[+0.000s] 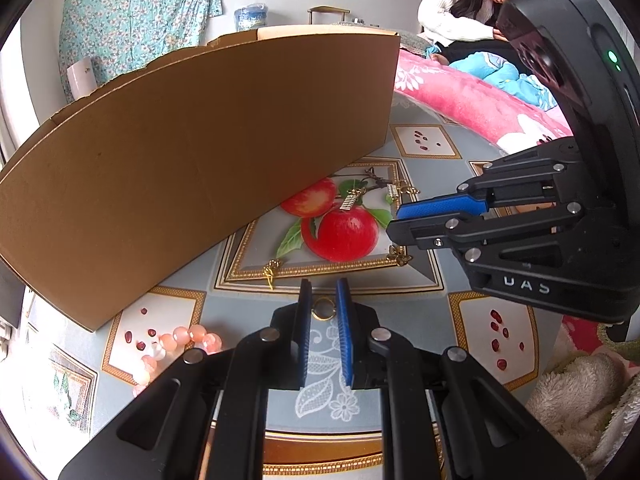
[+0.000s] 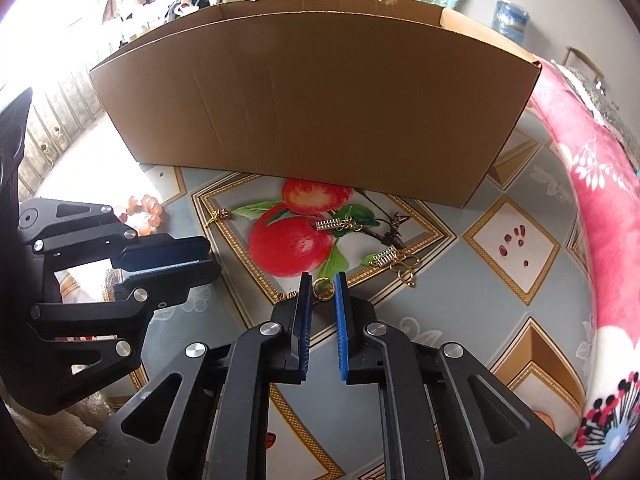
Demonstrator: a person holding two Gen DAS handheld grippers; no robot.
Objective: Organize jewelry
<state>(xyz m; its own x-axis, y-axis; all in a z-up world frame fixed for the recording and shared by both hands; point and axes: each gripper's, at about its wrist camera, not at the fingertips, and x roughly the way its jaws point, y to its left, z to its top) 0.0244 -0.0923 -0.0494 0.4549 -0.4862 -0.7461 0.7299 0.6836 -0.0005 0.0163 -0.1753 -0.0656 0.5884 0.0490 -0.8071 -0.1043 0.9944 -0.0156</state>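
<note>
A small gold ring (image 2: 322, 290) is seen just ahead of the right gripper (image 2: 323, 280), between its nearly closed fingertips; whether it is pinched cannot be told. Light, stiff and slippery, it is best taken across its band.

Left tongs (image 1: 324, 300) pinch a gold ring (image 1: 323, 309) (cardboard box (image 1: 192, 152) beyond).

Flooding in from the left of both frames as bright daylight, blowing out the tabletop's (image 1: 420, 148) left edge to white. Bending the cardboard box (image 2: 312, 100) into an arc, darkening into black corners. Staying sharp mid-frame, softening toward the rims; casting only faint shadows.
</note>
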